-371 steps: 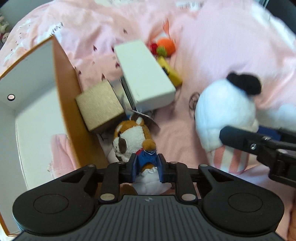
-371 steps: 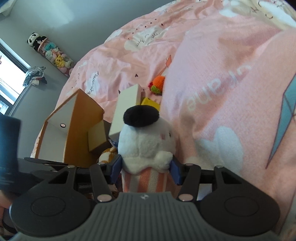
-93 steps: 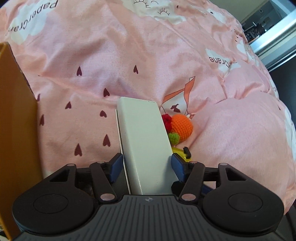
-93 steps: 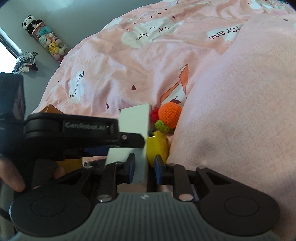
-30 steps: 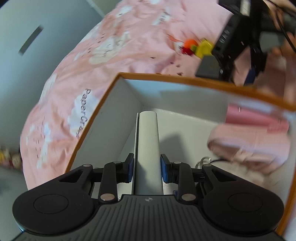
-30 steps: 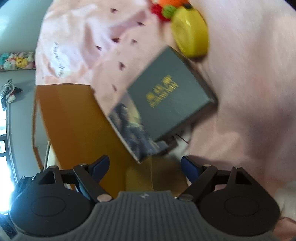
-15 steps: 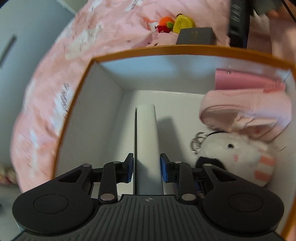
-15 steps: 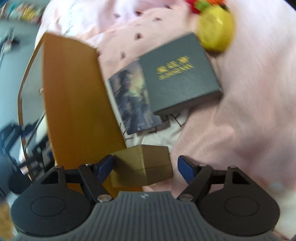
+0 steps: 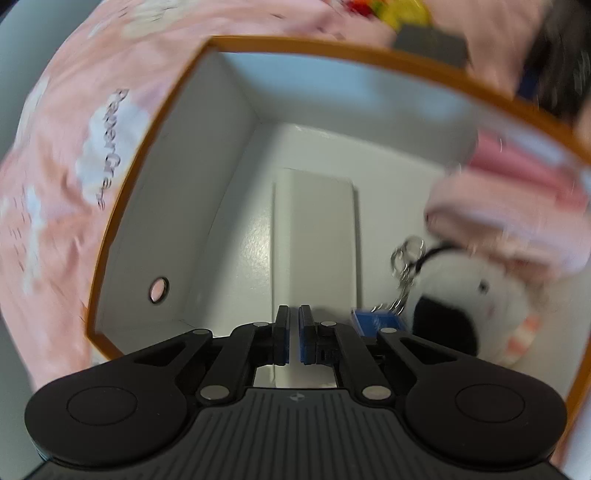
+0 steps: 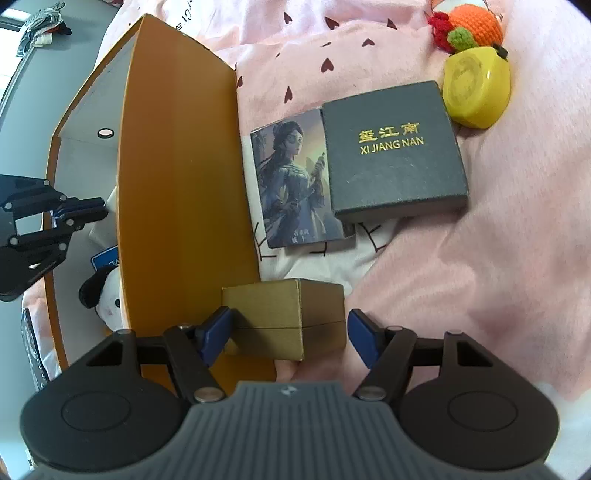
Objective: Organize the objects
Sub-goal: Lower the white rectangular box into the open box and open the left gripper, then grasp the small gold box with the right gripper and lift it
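The right gripper (image 10: 288,332) hangs wide open around the small brown cardboard box (image 10: 286,317), one pad at the box's 9 o'clock side, the other just clear of its 3 o'clock side; nothing is gripped yet. The box sits on the pink bedspread (image 10: 498,258), touching the outer wall of the orange storage box (image 10: 177,184). A good pick probably means squaring the pads on the two side faces and closing evenly, since the left pad is squeezed between box and orange wall and could scrape or snag there.

The left gripper (image 9: 293,334) is over the storage box's white interior, its fingers nearly together with a thin slit between them and nothing held. The long white box (image 9: 316,236) lies flat on the floor beneath it. At 3 o'clock of that are a white plush toy (image 9: 476,302) with a key ring and a pink cloth (image 9: 509,218).

On the bedspread at 12 o'clock of the cardboard box lie a picture card (image 10: 293,184), a dark grey box (image 10: 395,147), a yellow case (image 10: 476,88) and a knitted orange (image 10: 480,26), none blocking the grasp.
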`<move>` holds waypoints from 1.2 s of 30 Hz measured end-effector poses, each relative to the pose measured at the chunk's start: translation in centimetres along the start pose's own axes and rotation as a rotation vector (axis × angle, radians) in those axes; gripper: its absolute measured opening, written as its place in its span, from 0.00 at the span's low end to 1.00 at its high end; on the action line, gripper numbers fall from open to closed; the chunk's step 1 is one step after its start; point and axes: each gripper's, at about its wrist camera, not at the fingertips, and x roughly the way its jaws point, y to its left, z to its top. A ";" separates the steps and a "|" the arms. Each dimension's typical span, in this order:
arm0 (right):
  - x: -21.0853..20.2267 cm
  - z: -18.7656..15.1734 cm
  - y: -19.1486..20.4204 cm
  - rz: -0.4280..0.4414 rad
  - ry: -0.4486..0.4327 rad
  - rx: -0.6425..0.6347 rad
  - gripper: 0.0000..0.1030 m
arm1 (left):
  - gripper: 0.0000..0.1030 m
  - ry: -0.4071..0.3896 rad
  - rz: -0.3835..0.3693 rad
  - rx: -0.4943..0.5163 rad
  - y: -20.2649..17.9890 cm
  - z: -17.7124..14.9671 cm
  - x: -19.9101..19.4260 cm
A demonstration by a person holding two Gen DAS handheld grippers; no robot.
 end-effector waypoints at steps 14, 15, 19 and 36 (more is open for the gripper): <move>0.3 0.0 0.7 -0.036 0.014 -0.058 0.76 | 0.46 -0.064 -0.027 -0.037 1.8 2.2 -0.5; 0.4 0.1 0.8 -0.048 0.011 -0.068 0.78 | 0.47 -0.063 -0.028 -0.031 1.6 2.3 -0.3; 0.5 0.0 0.7 -0.051 0.023 -0.068 0.80 | 0.49 -0.063 -0.044 -0.003 0.2 2.6 0.3; -0.8 -2.7 9.5 -0.287 0.162 -1.061 0.72 | 0.51 -0.101 -0.071 -0.018 -0.9 1.2 0.5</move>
